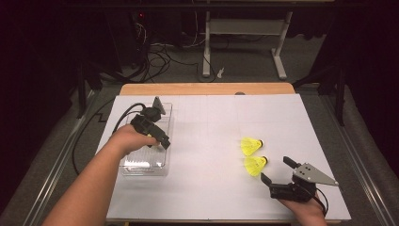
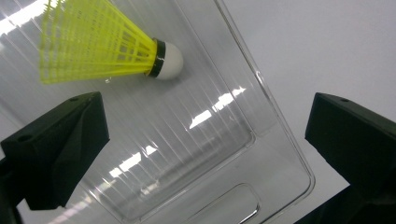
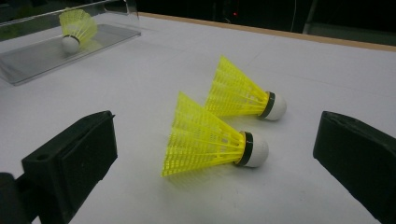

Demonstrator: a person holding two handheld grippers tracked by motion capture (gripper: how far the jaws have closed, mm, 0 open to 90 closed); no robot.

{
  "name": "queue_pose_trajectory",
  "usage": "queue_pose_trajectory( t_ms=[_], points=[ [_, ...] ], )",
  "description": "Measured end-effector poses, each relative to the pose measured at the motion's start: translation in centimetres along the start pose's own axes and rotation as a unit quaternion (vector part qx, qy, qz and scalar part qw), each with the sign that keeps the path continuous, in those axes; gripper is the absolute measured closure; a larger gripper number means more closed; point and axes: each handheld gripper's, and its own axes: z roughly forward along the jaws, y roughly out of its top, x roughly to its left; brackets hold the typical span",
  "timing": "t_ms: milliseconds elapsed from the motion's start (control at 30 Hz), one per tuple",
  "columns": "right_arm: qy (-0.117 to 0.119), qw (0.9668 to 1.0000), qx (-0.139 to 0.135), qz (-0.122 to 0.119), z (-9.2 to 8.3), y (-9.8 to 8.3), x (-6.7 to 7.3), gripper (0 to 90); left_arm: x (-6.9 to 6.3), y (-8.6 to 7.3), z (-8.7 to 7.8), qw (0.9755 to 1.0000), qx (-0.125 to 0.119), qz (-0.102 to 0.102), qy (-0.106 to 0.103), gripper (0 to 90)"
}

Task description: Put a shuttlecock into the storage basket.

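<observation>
right gripper view: open jaws flank nearer shuttlecock point(image 3: 215, 140).

The two shuttlecocks point(image 1: 252, 155) on the table had bright yellow lattice skirts, a black band and a white cork tip each. A third shuttlecock point(image 2: 100, 44), coloured the same, lay in the clear ribbed tray point(image 2: 261, 154). The table point(image 1: 211, 132) was white with a tan wooden edge. Both grippers' jaws were matte black; the right gripper point(image 1: 278, 172) bore a grey plate.

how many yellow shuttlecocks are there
3: one lies in the clear tray, shuttlecock in tray; two lie side by side on the table, near shuttlecock and far shuttlecock.
</observation>
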Motion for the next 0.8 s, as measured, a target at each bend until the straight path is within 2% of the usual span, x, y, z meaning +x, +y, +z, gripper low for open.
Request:
queue_pose_trajectory(
  t_ms=[100, 467, 633, 800],
  points=[
    [0.000, 1.0000, 0.000, -0.001, 0.0, 0.0, 0.0, 0.4, -0.1, -0.5, 0.1, 1.0000, 0.001, 0.001, 0.001, 0.8],
    [-0.002, 1.0000, 0.002, -0.004, 0.0, 0.0, 0.1, 0.4, -1.2, -2.1, -0.1, 0.9996, 0.007, 0.026, 0.007, 0.8],
    [-0.003, 1.0000, 0.001, -0.005, -0.1, 0.1, 0.1, 0.4, -2.2, -2.3, -0.1, 0.9992, 0.010, 0.038, 0.010, 0.9],
    [-0.003, 1.0000, 0.001, -0.004, -0.1, 0.1, 0.1, 0.4, -3.7, -2.3, 0.1, 0.9982, 0.022, 0.055, 0.014, 0.9]
  ],
)
